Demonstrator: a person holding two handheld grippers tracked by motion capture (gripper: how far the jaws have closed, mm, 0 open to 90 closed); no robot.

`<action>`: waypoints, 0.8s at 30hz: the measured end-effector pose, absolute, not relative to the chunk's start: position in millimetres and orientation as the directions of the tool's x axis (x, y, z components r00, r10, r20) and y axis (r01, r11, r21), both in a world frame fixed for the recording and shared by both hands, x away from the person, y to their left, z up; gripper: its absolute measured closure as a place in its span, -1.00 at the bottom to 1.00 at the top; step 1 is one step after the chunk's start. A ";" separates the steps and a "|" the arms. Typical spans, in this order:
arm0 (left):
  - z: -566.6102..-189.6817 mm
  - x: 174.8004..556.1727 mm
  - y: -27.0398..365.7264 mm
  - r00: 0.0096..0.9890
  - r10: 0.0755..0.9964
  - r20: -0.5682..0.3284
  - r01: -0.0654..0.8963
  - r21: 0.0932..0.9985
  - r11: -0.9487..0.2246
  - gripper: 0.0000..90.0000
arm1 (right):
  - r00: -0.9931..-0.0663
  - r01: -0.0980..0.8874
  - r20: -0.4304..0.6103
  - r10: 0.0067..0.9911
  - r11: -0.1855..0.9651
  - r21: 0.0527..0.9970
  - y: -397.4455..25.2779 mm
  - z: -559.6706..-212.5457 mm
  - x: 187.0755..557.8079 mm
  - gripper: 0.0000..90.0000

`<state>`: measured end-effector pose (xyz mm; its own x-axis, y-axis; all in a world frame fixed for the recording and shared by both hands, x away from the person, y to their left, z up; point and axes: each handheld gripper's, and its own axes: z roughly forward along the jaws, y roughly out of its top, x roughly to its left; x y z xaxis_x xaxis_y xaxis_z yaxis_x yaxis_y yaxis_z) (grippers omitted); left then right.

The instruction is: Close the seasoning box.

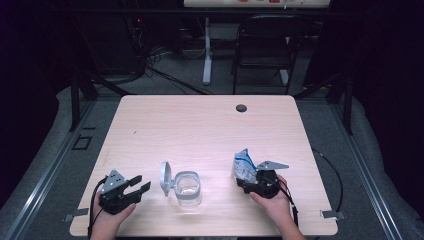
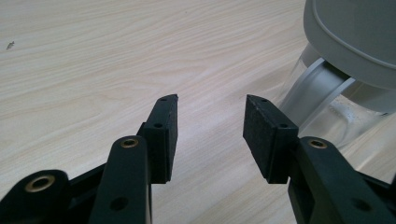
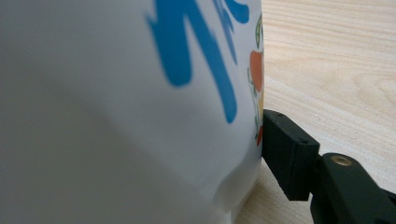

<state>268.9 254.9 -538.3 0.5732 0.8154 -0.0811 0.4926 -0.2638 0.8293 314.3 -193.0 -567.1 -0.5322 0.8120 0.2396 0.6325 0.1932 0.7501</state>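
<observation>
My right gripper [image 1: 248, 175] holds a bag [image 1: 243, 165]. The bag is white and blue, and it stands up between my 2 fingers. In the right gripper view 1 finger [image 3: 286, 151] presses flat on the side of the bag [image 3: 130, 102]; the other finger is hidden behind it. Past that finger the table [image 3: 336, 60] is bare wood.

My left gripper [image 1: 136, 184] holds nothing. Its 2 fingers [image 2: 163, 135] are wide apart, with bare table [image 2: 93, 65] between them and ahead of them. A clear jar [image 1: 188, 189] stands just past my left fingertips, off to one side, not touching them. Its grey lid [image 1: 165, 177] is flipped up on the side nearest my left fingers. In the left gripper view the lid [image 2: 355, 37] hangs over the jar [image 2: 327, 107], near my fingertip.

The jar sits between my 2 grippers, apart from the bag. The far half of the table [image 1: 200, 125] is open, up to a small dark hole [image 1: 241, 108] by the far edge.
</observation>
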 end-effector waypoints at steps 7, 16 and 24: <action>-538.5 269.1 255.0 0.572 0.816 -0.082 0.494 0.829 -0.263 0.24 | -0.548 0.619 0.223 0.806 0.212 0.756 -193.8 -566.8 314.3 0.06; -538.6 269.0 254.9 0.569 0.818 -0.084 0.495 0.829 -0.260 0.24 | -0.551 0.612 0.214 0.807 0.216 0.761 -193.6 -566.6 313.7 0.12; -538.2 269.0 255.4 0.569 0.818 -0.081 0.493 0.830 -0.261 0.24 | -0.547 0.604 0.188 0.816 0.229 0.763 -192.4 -566.0 311.9 0.15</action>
